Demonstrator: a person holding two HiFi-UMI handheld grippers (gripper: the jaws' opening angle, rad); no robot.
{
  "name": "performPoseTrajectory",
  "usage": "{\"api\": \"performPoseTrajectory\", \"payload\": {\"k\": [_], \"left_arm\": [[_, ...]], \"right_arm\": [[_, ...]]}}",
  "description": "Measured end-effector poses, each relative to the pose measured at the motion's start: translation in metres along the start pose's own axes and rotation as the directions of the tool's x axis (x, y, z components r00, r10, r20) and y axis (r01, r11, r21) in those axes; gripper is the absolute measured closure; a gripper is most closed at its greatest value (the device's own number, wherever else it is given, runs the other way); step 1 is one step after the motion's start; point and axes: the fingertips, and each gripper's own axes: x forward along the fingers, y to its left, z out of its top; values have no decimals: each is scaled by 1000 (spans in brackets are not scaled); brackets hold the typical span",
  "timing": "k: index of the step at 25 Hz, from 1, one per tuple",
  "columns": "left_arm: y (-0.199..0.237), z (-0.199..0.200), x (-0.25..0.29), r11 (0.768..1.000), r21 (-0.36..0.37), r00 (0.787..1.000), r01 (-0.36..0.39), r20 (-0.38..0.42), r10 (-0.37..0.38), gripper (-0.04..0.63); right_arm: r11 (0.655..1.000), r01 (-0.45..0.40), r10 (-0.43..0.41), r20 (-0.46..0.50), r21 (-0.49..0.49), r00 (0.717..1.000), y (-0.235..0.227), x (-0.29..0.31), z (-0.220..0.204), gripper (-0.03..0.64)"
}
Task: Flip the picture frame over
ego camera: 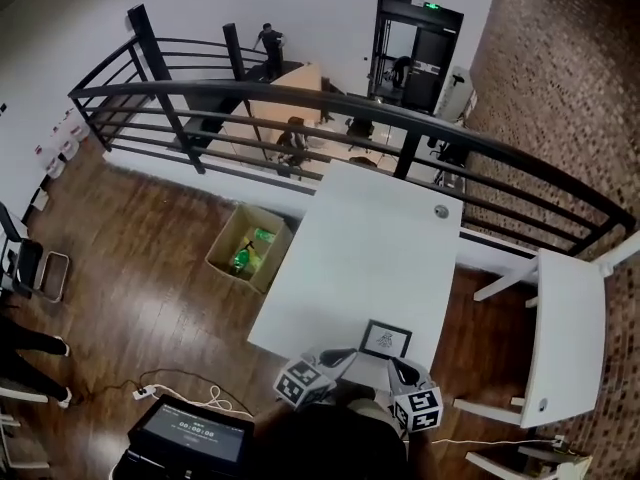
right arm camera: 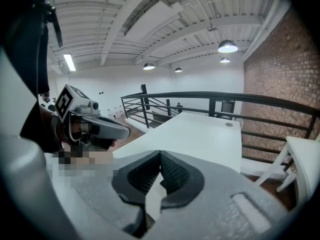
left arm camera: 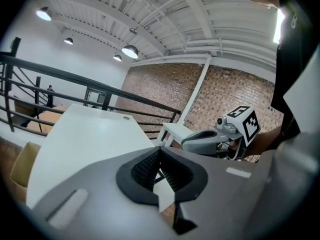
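Note:
A small black-framed picture frame lies flat, picture side up, near the front edge of the white table. My left gripper hovers just left of the frame at the table's edge, its jaws shut on nothing. My right gripper sits just in front of the frame's right corner, also shut and empty. In the left gripper view the closed fingertips point over the table, with the right gripper beside them. In the right gripper view the shut jaws hide the frame, and the left gripper shows at left.
A cardboard box holding green bottles stands on the wood floor left of the table. A white chair stands to the right. A black railing runs behind the table's far end. A screen and cables lie at lower left.

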Motion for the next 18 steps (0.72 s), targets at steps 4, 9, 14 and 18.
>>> {"api": "performPoseTrajectory", "payload": {"k": [4,9,14,18], "left_arm": [[6,-2,-1,999,21,999,49,-21,-49,580],[14,-6,-1,997,22,996,74,-48,-73,580],[19,-15,13,996,8,993,87,-80,-86,580],[19,-22,30,995,-5,989,99,-111,-99,580]], "right_arm": [[998,53,-53,-6,38,999,5,-1,-10,624],[992,96,-93,-28,85,995,16,-9,-23,624],[985,132,-128,-48,113,991,8,-16,-34,624],[978,164,-157,-64,127,986,-11,-22,-42,624]]}}
